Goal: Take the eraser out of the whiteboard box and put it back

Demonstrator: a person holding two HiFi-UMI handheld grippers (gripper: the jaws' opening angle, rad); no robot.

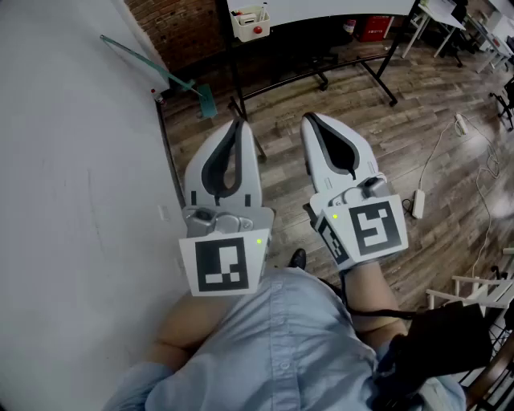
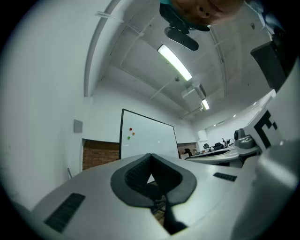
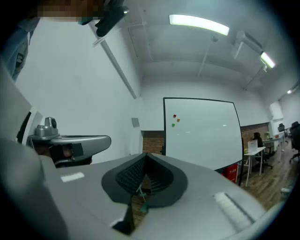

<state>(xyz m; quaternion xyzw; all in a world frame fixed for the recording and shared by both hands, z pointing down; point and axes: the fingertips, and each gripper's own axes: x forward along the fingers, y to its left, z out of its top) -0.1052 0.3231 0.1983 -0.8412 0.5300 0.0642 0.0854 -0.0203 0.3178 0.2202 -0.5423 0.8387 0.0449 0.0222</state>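
Left gripper (image 1: 236,123): jaws are sitting together, empty, pointing toward the far whiteboard (image 3: 201,131). Right gripper (image 1: 310,119): jaws are pressing together on nothing, equally far from the whiteboard. Whiteboard box (image 1: 249,21) is hanging at the whiteboard's lower edge; the eraser is too small to make out, so both removal and return are waiting.

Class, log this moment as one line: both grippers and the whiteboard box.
left gripper: shut, empty | right gripper: shut, empty | whiteboard box: ahead, untouched
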